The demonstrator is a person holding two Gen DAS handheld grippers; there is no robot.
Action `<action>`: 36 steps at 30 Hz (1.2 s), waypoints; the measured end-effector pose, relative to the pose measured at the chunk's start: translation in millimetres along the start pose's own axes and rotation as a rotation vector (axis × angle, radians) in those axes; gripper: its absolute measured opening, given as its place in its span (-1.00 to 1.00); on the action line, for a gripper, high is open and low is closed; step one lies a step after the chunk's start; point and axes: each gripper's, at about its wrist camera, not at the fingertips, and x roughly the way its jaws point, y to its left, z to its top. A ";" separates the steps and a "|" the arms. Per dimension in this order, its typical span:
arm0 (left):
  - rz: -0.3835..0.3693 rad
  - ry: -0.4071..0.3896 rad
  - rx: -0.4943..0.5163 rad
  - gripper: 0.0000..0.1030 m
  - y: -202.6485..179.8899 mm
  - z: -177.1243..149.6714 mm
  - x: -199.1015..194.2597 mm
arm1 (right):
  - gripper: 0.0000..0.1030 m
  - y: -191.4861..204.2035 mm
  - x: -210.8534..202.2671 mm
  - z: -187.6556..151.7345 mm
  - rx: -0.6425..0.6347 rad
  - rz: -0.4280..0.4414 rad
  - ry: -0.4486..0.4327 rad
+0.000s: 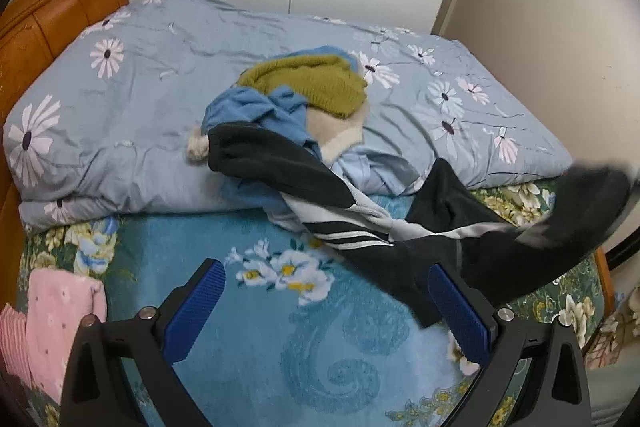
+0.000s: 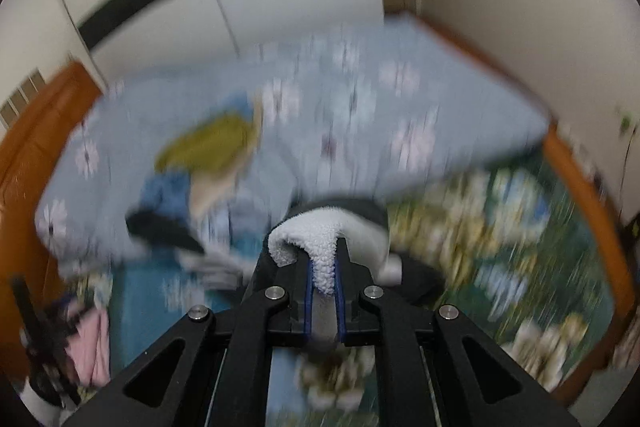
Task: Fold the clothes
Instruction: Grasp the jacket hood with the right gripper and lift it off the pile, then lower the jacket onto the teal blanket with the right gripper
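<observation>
The left gripper [image 1: 326, 301] stands spread wide with nothing between its blue pads [image 1: 196, 311]; bare floral bedsheet [image 1: 280, 347] shows in the gap. Just past its right finger lies the dark hem of a black jacket [image 1: 440, 263] with white stripes, whether cloth and finger touch cannot be told. The jacket stretches away to the upper left, one sleeve end lying on the pile of clothes [image 1: 296, 99] ahead: olive knit, blue and cream pieces heaped on a folded pale blue quilt [image 1: 140, 107]. To the far right the jacket rises out of frame into a dark smear, too blurred to read. At the lower left, beside the gripper's body, folded pink clothes [image 1: 60, 315] are partly cut off by the frame edge.

The right gripper [image 2: 322, 267] is clamped on a fold of white fleecy lining [image 2: 316, 243], seemingly the inside of the same jacket; dark fabric shows beyond and to the right of it. Everything farther out in the right wrist view is heavily smeared: the pile reads only as olive and blue patches up and to the left, the quilt as a pale blur ahead.
</observation>
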 end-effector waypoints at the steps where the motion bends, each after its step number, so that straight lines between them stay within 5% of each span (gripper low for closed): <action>1: 0.005 0.008 -0.006 1.00 1.3 -2.8 1.4 | -0.82 6.5 23.1 -21.1 -0.019 0.015 0.075; 5: 0.023 0.038 -0.023 1.00 7.8 -9.7 5.2 | -0.81 42.3 84.3 -93.5 -0.098 0.097 0.267; 11: -0.053 0.087 -0.120 1.00 14.4 -14.3 9.0 | -0.80 102.2 112.7 -132.6 -0.125 0.271 0.328; 18: -0.073 0.198 -0.151 1.00 3.4 -30.6 31.9 | -0.71 122.8 157.3 -158.2 -0.308 0.177 0.443; 22: -0.084 0.267 -0.171 1.00 -4.4 -42.2 51.1 | -0.44 109.6 145.2 -165.7 -0.308 0.191 0.456; 29: -0.091 0.361 -0.231 1.00 -19.2 -66.1 84.3 | -0.27 59.0 131.0 -128.3 -0.230 0.148 0.404; 33: -0.063 0.380 -0.222 1.00 -20.6 -70.9 92.4 | -0.26 55.0 179.1 -84.5 -0.284 0.107 0.409; 36: -0.023 0.378 -0.233 1.00 -8.9 -70.7 91.8 | -0.23 80.7 224.2 -53.7 -0.337 0.156 0.405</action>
